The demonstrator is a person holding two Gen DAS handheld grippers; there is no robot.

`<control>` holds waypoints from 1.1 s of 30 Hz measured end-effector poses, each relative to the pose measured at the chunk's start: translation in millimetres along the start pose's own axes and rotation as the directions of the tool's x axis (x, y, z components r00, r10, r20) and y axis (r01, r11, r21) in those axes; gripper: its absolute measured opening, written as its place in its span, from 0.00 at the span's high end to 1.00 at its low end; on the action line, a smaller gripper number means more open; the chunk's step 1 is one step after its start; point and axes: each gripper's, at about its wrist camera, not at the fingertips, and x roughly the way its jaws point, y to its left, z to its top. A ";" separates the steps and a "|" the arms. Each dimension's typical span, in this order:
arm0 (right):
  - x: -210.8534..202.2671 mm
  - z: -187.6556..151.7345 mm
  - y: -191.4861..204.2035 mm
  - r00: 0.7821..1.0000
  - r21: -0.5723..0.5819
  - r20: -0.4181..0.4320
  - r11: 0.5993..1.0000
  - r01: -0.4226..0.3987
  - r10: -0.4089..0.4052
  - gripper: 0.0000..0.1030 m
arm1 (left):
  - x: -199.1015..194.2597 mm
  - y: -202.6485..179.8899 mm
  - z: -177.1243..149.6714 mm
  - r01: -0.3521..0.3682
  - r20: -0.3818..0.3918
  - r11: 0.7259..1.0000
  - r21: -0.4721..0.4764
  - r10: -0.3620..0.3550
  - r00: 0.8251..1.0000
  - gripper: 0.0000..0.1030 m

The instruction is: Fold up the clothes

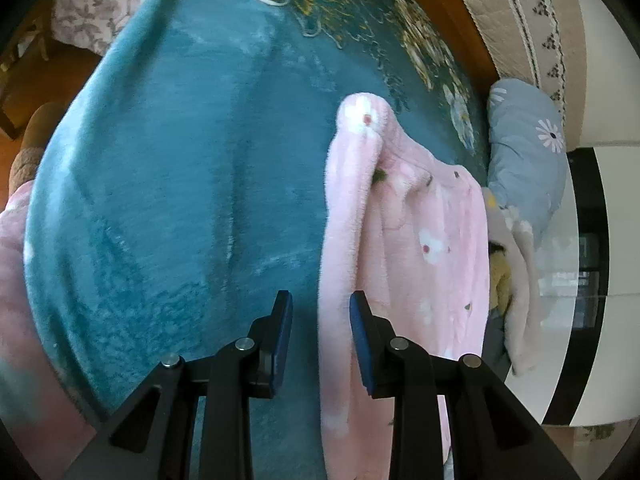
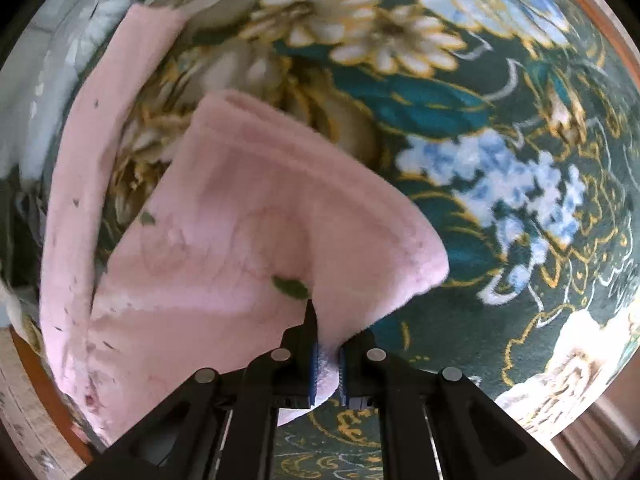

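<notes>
A pink fleece garment (image 1: 420, 220) with white flowers lies crumpled on a teal plush blanket (image 1: 180, 180), at the right of the left wrist view. My left gripper (image 1: 320, 312) hangs over the garment's left edge. Its jaws stand apart; the edge runs between them and teal shows beside the left pad, so nothing is pressed. In the right wrist view my right gripper (image 2: 326, 344) points down and is shut on a fold of the pink garment (image 2: 240, 220). The fold bunches up between the blue pads, above the flowered part of the blanket (image 2: 480, 140).
A blue-grey cloth with daisies (image 1: 528, 140) and a pale beige fleece piece (image 1: 520, 280) lie at the blanket's right edge. Past them runs a wooden frame (image 1: 452, 12) and a quilted beige cover (image 1: 520, 20). More pink fabric (image 1: 16, 260) and a brown plush thing (image 1: 32, 140) sit at the far left.
</notes>
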 end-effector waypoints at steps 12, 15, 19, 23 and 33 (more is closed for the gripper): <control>-17.7 28.8 21.4 1.000 0.012 0.007 1.000 -0.001 0.001 0.92 | 13.3 -27.5 24.9 -0.031 -0.015 0.999 0.021 0.032 0.999 0.72; -23.1 33.3 20.1 1.000 0.011 0.012 1.000 -0.012 0.012 0.92 | 15.1 -28.4 32.6 -0.052 -0.010 0.999 -0.005 0.052 0.999 0.72; -20.7 34.9 16.3 1.000 0.012 0.002 1.000 0.004 -0.004 0.92 | 2.4 -26.8 37.9 -0.021 0.038 1.000 -0.017 0.021 0.999 0.68; -18.1 33.1 15.3 1.000 0.003 -0.005 1.000 0.020 -0.020 0.92 | 0.3 -27.6 42.3 -0.009 0.032 1.000 -0.005 0.010 0.999 0.57; -41.8 36.9 11.6 0.999 -0.002 0.037 1.000 -0.011 0.011 0.92 | 14.2 -31.2 34.5 -0.086 -0.008 0.993 0.077 0.087 0.996 0.96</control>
